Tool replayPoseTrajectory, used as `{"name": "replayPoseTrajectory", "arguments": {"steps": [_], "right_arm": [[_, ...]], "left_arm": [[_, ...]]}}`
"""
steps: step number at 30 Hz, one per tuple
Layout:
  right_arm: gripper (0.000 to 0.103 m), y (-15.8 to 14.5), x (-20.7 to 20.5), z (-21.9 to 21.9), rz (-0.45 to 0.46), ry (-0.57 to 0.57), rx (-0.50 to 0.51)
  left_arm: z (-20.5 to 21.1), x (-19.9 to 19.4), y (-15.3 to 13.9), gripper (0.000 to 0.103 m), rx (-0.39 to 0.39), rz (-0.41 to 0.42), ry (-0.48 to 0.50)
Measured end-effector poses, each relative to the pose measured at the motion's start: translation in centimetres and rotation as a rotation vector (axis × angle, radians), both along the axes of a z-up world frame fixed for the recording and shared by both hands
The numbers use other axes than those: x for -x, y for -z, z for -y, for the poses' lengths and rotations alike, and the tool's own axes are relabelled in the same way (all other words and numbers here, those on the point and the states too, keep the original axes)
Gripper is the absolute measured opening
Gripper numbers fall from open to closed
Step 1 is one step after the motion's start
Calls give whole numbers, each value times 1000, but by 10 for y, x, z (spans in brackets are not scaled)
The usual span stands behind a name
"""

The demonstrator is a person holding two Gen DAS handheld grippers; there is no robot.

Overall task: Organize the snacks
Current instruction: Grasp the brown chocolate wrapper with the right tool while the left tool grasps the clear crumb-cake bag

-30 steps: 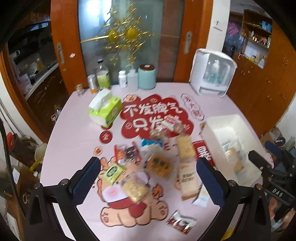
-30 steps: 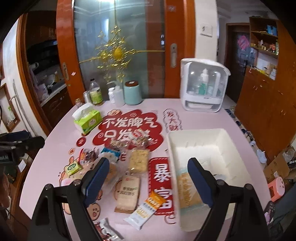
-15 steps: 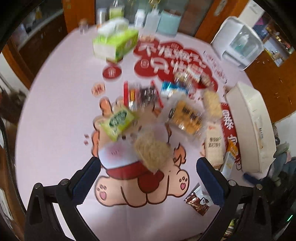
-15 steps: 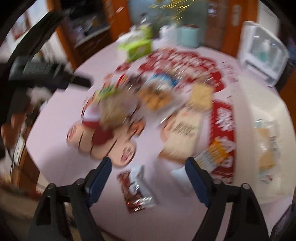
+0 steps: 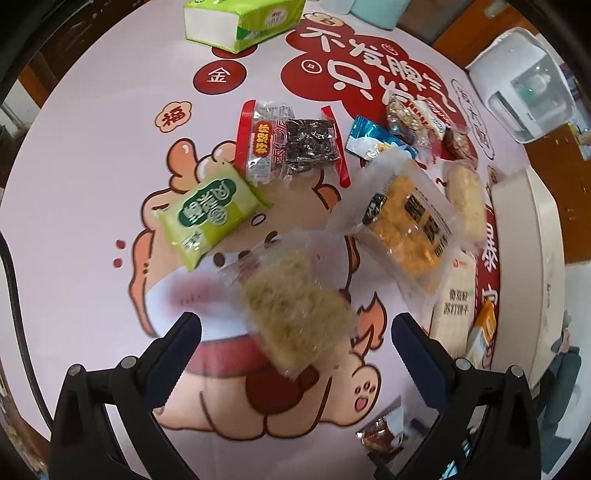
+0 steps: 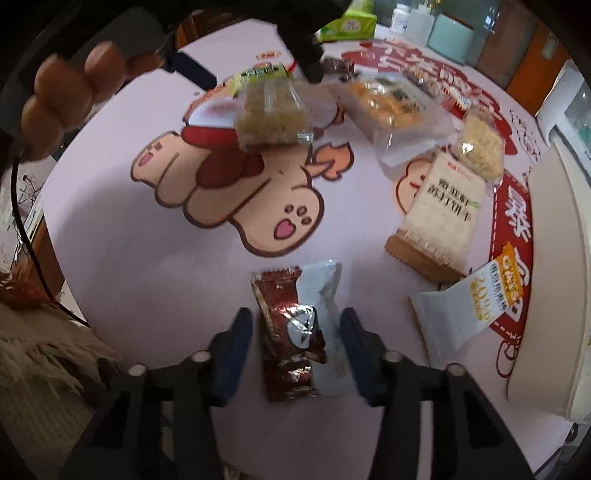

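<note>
Right wrist view: at lower centre, the right gripper (image 6: 295, 341) is closing around a brown-and-silver snack packet (image 6: 301, 334) whose long axis runs up-frame, while the left gripper (image 5: 295, 343) gapes over a noodle cake (image 5: 295, 306).

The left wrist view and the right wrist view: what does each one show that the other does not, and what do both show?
Only the left wrist view: the left gripper open above the noodle pack, the red snack bag in full, and the blue wrapper.

Only the right wrist view: the right gripper closing around the brown wrapper, pads not yet clearly pressing, and a hand at upper left.

Both: the noodle pack, the green pack, the yellow cracker pack, the beige biscuit pack, the oats sachet, the white bin and the tissue box.
</note>
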State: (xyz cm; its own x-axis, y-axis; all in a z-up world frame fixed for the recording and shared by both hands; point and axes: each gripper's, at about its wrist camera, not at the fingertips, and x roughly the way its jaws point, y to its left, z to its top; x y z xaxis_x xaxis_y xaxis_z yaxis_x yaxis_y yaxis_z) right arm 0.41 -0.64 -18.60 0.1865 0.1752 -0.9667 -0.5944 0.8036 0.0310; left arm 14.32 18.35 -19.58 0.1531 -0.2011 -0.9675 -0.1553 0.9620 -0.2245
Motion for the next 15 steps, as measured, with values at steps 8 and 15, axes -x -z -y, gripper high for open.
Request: {"name": "replayPoseTrajectory", "arguments": {"steps": [8, 15], "right_arm": [[38, 3, -7, 15, -47, 40, -40], [36, 3, -11, 24, -58, 49, -55]], "left_arm": [[8, -16, 29, 100, -61, -85, -42], [15, -15, 43, 96, -118, -113, -25]]}}
